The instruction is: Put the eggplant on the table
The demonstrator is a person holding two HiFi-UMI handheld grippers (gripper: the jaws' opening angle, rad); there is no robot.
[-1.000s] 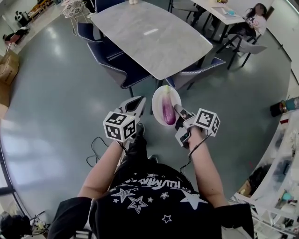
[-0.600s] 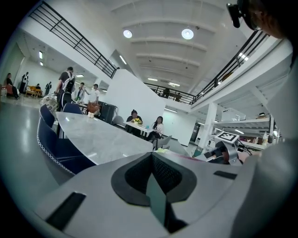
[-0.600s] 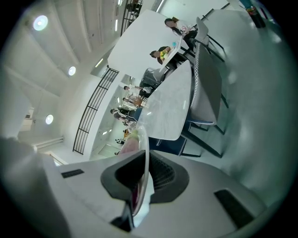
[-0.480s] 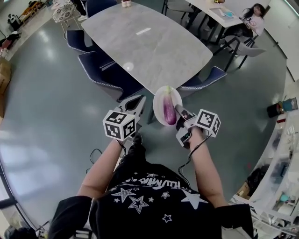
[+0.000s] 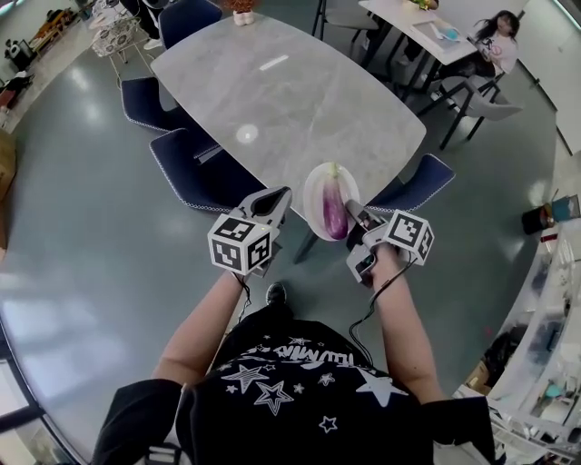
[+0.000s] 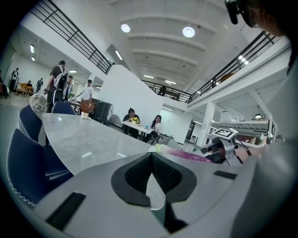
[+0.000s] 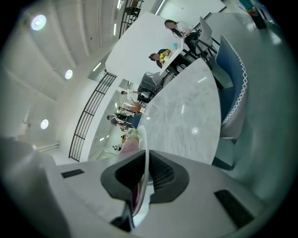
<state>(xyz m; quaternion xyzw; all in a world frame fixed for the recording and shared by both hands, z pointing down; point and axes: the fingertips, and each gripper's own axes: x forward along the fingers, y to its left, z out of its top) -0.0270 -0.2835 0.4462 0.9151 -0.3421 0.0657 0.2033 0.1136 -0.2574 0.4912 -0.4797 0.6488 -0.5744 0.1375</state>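
A purple eggplant (image 5: 334, 207) with a green cap lies on a small white plate (image 5: 314, 194). My right gripper (image 5: 353, 219) is shut on the plate's near rim and holds it in the air above the near end of the grey marble table (image 5: 272, 100). In the right gripper view the plate (image 7: 145, 153) shows edge-on between the jaws, with the eggplant (image 7: 130, 142) on its left face. My left gripper (image 5: 278, 196) hovers just left of the plate, shut with nothing in it. The left gripper view shows the eggplant (image 6: 186, 155) to the right.
Blue chairs stand along the table's left side (image 5: 195, 173) and at its near right corner (image 5: 422, 182). A second table (image 5: 427, 23) with a seated person (image 5: 495, 41) is at the far right. Small items (image 5: 241, 11) sit at the table's far end.
The table has come closer in view. The plate with the eggplant, before over the floor and chair, now hangs over the table's near end. Both grippers keep their grip state.
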